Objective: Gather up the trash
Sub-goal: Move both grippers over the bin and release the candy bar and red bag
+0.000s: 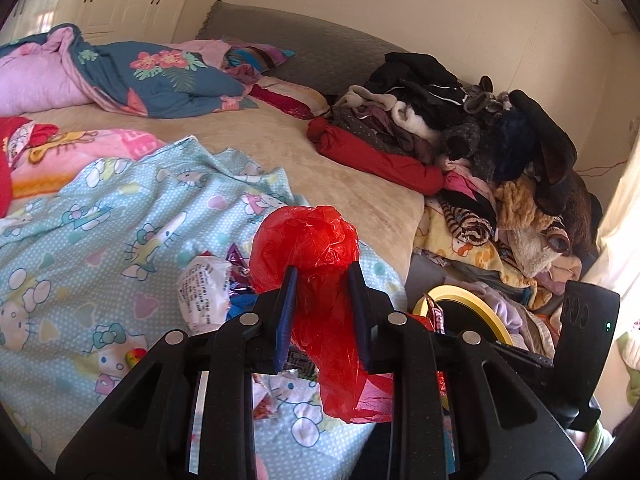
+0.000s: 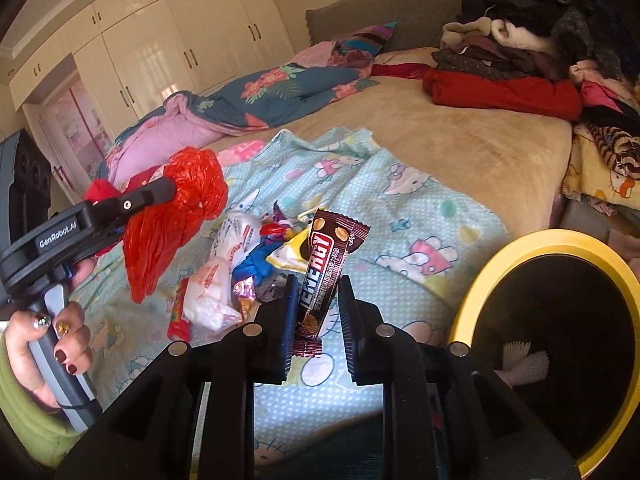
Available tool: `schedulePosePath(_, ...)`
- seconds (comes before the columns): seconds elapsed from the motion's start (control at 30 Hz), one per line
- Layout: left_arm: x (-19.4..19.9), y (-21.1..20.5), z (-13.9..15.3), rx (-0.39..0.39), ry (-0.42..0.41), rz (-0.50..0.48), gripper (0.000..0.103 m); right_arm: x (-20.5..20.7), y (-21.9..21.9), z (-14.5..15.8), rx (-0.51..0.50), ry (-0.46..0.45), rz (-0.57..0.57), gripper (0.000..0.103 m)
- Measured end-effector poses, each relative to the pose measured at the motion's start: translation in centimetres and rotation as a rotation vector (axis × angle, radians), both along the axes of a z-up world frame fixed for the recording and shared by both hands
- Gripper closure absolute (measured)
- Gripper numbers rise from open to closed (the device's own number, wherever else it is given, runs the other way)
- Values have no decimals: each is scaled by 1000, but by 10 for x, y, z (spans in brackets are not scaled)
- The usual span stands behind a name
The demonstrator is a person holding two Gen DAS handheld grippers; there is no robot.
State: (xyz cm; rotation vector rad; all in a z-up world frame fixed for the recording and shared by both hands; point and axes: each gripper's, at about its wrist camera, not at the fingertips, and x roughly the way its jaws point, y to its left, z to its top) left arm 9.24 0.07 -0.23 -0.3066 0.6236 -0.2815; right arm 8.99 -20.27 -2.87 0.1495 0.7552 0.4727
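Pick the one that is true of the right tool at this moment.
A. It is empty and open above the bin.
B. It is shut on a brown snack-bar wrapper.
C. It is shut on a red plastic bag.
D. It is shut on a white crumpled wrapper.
B: in the right wrist view the right tool pinches the brown snack-bar wrapper between its fingers, while the red plastic bag hangs from the left tool.

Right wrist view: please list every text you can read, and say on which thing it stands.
"GenRobot.AI": on the left gripper body.
"ENERGY", first letters hidden by the pad: on the brown wrapper held in the right gripper.
Small side print on that wrapper: too small.
Red print on the white wrappers: blurred.
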Motion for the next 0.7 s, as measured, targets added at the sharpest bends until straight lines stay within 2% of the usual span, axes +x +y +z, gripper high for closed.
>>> schedulePosePath(0.7, -6, -73, -3, 31, -10, -155, 84, 6, -78, 8, 50, -20, -176, 83)
